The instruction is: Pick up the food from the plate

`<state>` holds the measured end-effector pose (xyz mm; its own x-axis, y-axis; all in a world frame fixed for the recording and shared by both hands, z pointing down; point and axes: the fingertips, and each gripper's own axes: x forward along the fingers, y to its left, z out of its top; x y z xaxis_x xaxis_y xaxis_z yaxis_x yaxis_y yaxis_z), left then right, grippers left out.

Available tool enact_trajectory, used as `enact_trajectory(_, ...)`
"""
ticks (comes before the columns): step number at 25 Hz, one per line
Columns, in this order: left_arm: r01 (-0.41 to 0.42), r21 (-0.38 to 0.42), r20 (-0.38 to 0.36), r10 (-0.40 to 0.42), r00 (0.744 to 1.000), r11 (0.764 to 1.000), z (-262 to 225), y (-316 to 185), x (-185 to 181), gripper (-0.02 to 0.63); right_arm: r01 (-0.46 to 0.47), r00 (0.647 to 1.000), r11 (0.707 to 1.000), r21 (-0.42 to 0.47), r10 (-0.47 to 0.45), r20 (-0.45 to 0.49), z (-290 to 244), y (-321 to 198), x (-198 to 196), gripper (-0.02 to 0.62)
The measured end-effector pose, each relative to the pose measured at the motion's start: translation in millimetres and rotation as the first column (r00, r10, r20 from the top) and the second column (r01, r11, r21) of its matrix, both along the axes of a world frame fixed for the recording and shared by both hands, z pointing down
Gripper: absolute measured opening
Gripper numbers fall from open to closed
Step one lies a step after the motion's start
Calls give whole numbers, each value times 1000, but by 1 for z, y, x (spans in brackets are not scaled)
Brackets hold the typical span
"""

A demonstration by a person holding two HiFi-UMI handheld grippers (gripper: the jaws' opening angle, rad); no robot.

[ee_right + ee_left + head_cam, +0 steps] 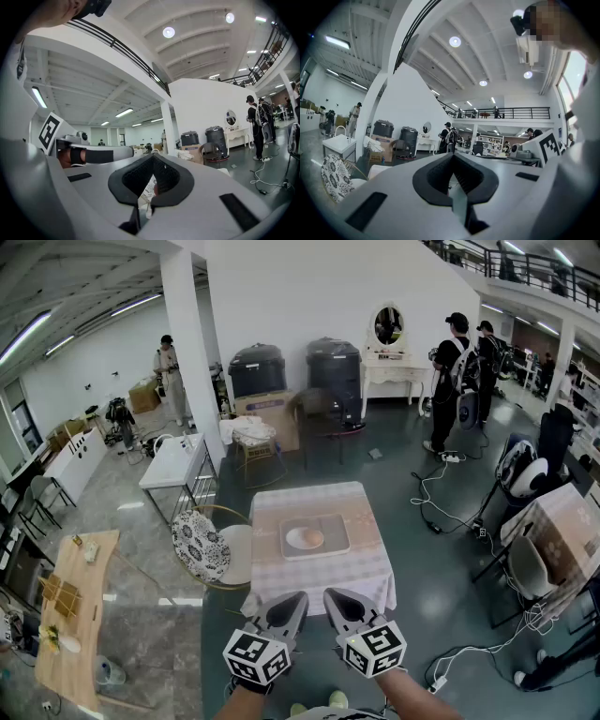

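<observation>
Food (312, 538), a pale orange round, lies on a white plate (293, 541) that sits on a grey tray (335, 524). The tray is in the middle of the table (281, 577) with the checked cloth, well ahead of your left claw (299, 597) and right claw (329, 594). Only the head view gives you that. Both claw views tilt up across the hall toward the ceiling lamps.

At far left in the head view, a long wooden table (75, 606) stands on the floor. Nearer the middle, a chair (239, 554) with a patterned cushion (200, 545) is just beside the checked table's left edge. The left claw view catches that same cushion low at its left side.

Your left claw hovers near the table's near edge. Its own view shows the two tips pressed together with nothing between them. At that view's right side you see the right claw's marker cube (547, 146).

Your right claw hangs just beside the left one, apart from it. Its own view shows its tips pressed together too, and empty. A sliver of something pale and patterned shows through the gap below them, too small to name. At that view's left is the left claw's marker cube (48, 131).

At far right in the head view, two people (450, 371) in dark clothes stand beside a white dressing table (394, 371), with cables (436, 507) trailing over the floor.
</observation>
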<state>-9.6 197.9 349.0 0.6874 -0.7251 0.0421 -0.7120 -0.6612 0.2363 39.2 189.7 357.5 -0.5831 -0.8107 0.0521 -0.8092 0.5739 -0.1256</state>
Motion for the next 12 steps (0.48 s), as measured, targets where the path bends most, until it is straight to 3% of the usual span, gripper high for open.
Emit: enact_trajectory(12, 19, 0, 7, -19, 1000, 1000, 2, -5, 8, 5, 41, 999, 999, -3, -41, 6, -2, -3, 4, 15)
